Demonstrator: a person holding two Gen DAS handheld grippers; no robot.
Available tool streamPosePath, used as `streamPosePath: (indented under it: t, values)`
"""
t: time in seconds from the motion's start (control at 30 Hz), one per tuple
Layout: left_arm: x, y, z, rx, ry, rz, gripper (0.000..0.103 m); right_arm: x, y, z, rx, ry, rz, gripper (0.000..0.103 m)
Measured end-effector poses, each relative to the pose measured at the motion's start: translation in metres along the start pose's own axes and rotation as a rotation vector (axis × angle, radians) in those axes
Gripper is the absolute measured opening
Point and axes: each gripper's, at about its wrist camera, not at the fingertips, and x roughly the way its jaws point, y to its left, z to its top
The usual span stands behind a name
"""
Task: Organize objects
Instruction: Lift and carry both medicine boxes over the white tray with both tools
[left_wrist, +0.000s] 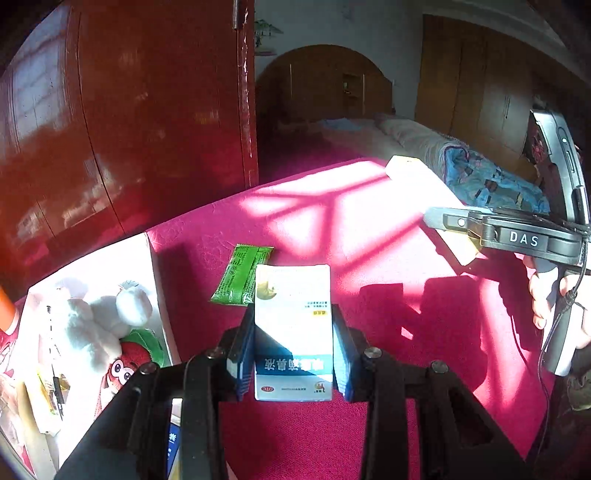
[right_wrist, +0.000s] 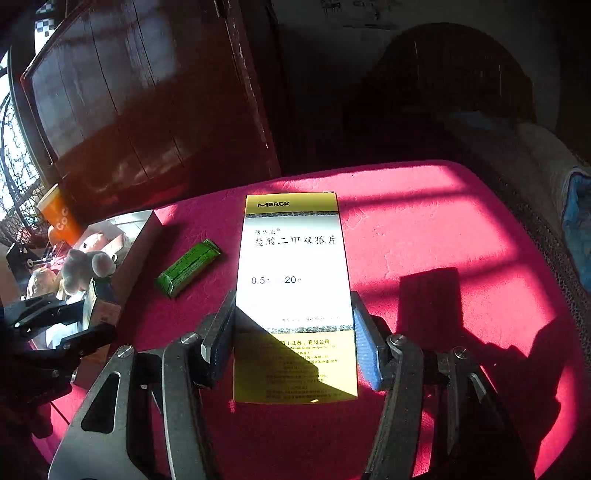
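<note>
Two grippers each clamp a flat medicine carton above a magenta tablecloth (left_wrist: 369, 424). At the bottom centre of the left wrist view, the left gripper (left_wrist: 293, 347) points down at a slant, its blue-padded fingers (left_wrist: 341, 358) pressing both long edges of a white and blue box (left_wrist: 293, 332). At the bottom centre of the right wrist view, the right gripper (right_wrist: 293, 347) tilts down likewise, its pads squeezing the sides of a white and yellow Merck box (right_wrist: 295, 295), a taller, glossy cardboard rectangle. The same gripper shows at the right edge of the left view, with a hand (left_wrist: 554, 302) wrapped around its handle.

Just beyond the white and blue box, left of centre, a green foil sachet (left_wrist: 242, 275) lies flat on the cloth, crinkled and oblong. At the lower left stands an open white container (left_wrist: 157, 288) holding a fluffy white plush toy (left_wrist: 99, 325) and a red strawberry-faced one. The cloth looks felt-like and is striped with window light. Behind it rises a polished reddish wooden panel (left_wrist: 129, 129); a bed with a patterned blue quilt (left_wrist: 487, 177) lies at the upper right.
</note>
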Motion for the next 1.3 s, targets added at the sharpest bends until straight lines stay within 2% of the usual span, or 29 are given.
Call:
streamPosePath:
  t: [0.13,0.23,0.53,0.87,1.3]
  values:
    - [-0.024,-0.01,0.0,0.01,-0.086,0.047,0.036,-0.055,0.011,-0.021,0.053,-0.157,-0.057,0.056]
    - [-0.035,-0.011,-0.001,0.008,-0.109,0.053,0.036,-0.077,0.023,-0.029,0.096,-0.217,-0.036,0.056]
    - [-0.064,0.012,-0.013,-0.058,-0.145,0.081,0.036,-0.084,0.065,-0.031,0.074,-0.22,0.024,0.056]
    - [-0.082,0.038,-0.028,-0.116,-0.18,0.096,0.036,-0.087,0.098,-0.033,0.026,-0.217,0.033,0.056]
    - [-0.102,0.084,-0.045,-0.201,-0.199,0.15,0.036,-0.071,0.153,-0.034,-0.068,-0.176,0.095,0.056]
